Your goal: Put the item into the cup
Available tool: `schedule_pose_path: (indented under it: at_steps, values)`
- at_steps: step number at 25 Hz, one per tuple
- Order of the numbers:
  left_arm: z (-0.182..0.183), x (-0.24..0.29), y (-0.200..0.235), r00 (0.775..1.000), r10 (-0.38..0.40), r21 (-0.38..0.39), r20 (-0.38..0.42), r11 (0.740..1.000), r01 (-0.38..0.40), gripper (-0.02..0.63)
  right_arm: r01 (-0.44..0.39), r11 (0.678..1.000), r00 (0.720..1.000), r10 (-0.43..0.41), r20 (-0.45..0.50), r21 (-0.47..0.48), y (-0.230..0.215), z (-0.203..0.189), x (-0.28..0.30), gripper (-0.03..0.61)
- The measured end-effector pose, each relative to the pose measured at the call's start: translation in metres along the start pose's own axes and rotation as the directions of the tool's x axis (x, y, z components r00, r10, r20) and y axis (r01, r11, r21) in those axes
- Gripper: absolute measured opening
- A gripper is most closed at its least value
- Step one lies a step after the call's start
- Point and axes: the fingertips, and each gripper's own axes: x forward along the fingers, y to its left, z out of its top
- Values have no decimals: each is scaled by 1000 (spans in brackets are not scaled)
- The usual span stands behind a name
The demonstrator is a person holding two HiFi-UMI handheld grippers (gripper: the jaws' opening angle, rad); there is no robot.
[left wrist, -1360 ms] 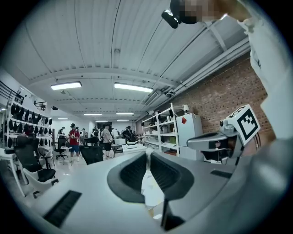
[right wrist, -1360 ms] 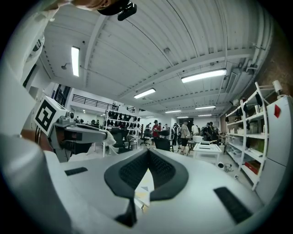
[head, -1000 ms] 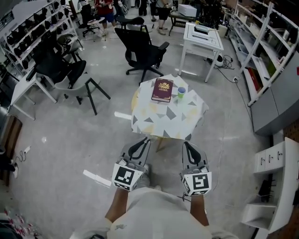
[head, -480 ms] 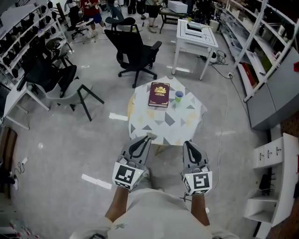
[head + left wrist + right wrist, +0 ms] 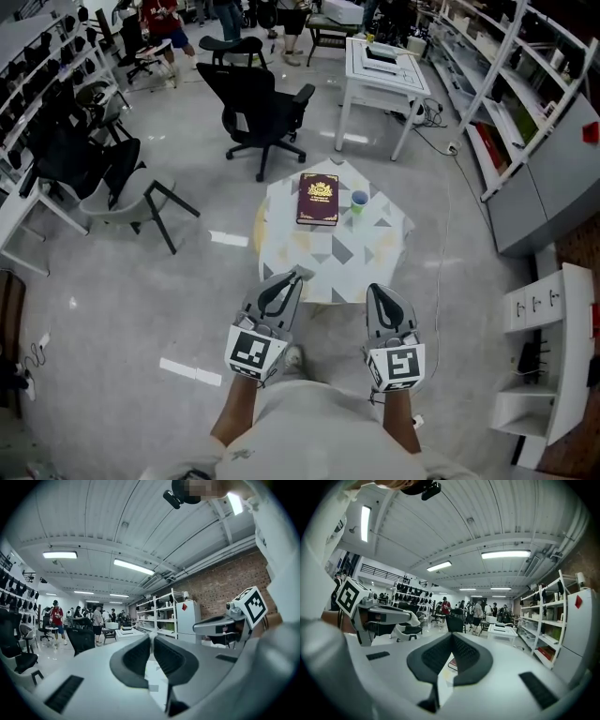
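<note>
A small round table (image 5: 330,251) with a triangle-patterned cloth stands ahead of me. On it lie a dark red book (image 5: 319,199) and, just right of the book, a small cup (image 5: 360,200) with a blue rim and green body. I cannot make out a separate loose item. My left gripper (image 5: 298,273) and right gripper (image 5: 372,288) are held low at the table's near edge, both shut and empty. In the left gripper view the left gripper (image 5: 151,637) has its jaws pressed together. The right gripper (image 5: 452,634) is likewise closed, with the book (image 5: 452,664) showing below it.
A black office chair (image 5: 262,108) and a white desk (image 5: 380,70) stand beyond the table. A grey chair (image 5: 122,187) is at the left, white shelving (image 5: 525,103) and a white cabinet (image 5: 548,309) at the right. People (image 5: 159,17) stand at the far back.
The table, book and cup have slid a little lower in the head view as the view shifted. Both grippers keep the same pose, still shut.
</note>
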Motion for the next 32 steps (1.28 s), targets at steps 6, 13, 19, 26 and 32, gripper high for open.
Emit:
schedule_pose_path:
  at_steps: [6, 13, 19, 26, 32]
  values:
    - [-9, 11, 27, 999, -36, -26, -1, 999, 36, 35, 33, 999, 999, -34, -36, -14, 8, -3, 21, 6]
    - [-15, 29, 48, 997, -74, -52, 8, 996, 74, 35, 75, 997, 995, -76, -60, -30, 6, -4, 42, 6]
    - [-16, 46, 59, 994, -106, -53, 19, 993, 107, 35, 105, 994, 993, -107, -56, -45, 1, -1, 56, 6]
    - [-18, 76, 61, 989, -147, -49, 15, 988, 147, 35, 150, 988, 985, -152, -76, -27, -20, -11, 66, 6]
    - [-24, 96, 65, 989, -147, -44, 3, 988, 147, 35, 147, 989, 985, -148, -84, -9, -36, -22, 83, 6]
